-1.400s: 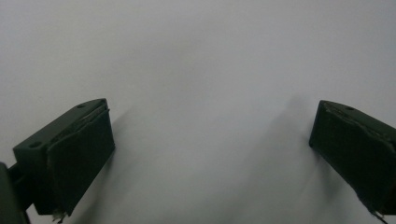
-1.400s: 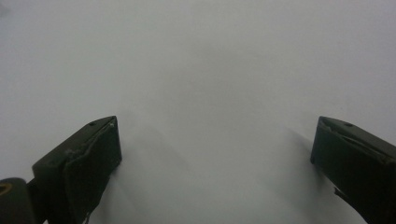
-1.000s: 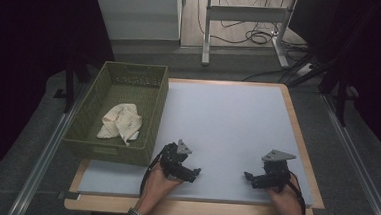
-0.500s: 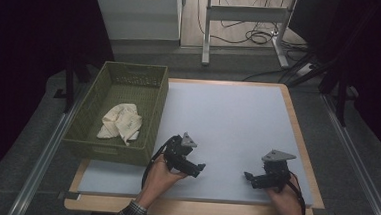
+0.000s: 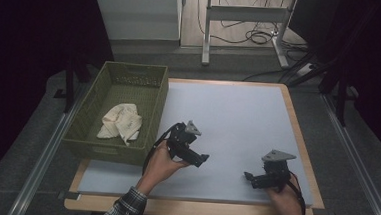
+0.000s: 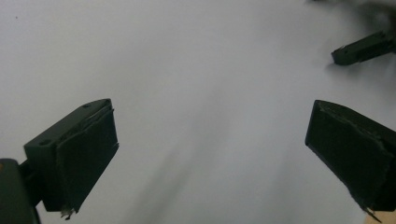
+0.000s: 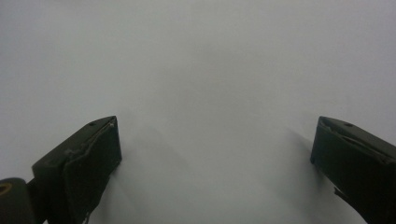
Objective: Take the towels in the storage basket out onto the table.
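While both hands sit low at the near edge of the table, nothing is gripped, so the lines below run from the grippers outward.

Left gripper (image 5: pixel 201 159): lifted off the white mat (image 5: pixel 238 120) in the person's left hand, jaws spread wide and empty in the left gripper view; it sits just beside the basket's near right corner, which I judge to be a start toward the cloth.

Right gripper (image 5: pixel 247 176): low over the mat near the front right, jaws wide apart with nothing between them; probably parked there to leave the left side room to work.

Cloth (image 5: pixel 121 123): a crumpled cream piece lying on the floor of the green basket (image 5: pixel 151 105), toward its near half, touched by neither gripper.

Basket position: at the table's left edge, partly overhanging the mat, within easy reach of the left hand.

Change from a second ago: the left gripper has risen and moved forward, tilting up off the mat; the right gripper, cloth and basket lie as they did.
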A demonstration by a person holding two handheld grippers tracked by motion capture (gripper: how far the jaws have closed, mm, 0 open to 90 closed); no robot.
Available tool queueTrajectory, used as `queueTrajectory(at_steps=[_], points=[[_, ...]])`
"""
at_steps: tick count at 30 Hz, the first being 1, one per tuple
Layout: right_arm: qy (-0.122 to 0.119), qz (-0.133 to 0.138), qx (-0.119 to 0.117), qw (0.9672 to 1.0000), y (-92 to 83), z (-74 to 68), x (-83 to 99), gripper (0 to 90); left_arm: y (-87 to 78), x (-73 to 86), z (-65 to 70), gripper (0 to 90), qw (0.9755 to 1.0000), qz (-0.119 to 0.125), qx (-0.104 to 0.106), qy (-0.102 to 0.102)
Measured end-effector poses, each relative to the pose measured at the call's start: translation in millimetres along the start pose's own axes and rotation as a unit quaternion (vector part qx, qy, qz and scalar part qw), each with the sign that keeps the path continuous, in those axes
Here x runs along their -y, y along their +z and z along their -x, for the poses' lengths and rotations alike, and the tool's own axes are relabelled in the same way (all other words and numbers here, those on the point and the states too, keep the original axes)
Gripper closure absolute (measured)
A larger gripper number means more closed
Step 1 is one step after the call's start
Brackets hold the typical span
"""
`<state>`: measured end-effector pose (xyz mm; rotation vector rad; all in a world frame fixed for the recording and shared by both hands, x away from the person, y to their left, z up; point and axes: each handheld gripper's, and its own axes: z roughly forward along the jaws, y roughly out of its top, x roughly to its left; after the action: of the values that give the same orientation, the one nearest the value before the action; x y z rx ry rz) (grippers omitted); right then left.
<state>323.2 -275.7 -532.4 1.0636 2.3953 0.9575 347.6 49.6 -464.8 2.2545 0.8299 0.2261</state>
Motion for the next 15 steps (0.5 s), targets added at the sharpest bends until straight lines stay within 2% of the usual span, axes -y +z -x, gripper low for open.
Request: queueTrajectory(at_steps=[9, 15], points=[[-0.001, -0.001, 0.0, 1.0, -0.1, 0.2, 0.0, 1.7, -16.7, -19.5, -10.8, 1.8, 0.9999, -0.009, -0.006, 0.007], [-0.002, 0.0, 0.0, 1.0, 0.0, 0.3, 0.1, 1.7, -30.8, -29.2, -25.0, 1.4, 0.9998, -0.007, -0.017, 0.001]])
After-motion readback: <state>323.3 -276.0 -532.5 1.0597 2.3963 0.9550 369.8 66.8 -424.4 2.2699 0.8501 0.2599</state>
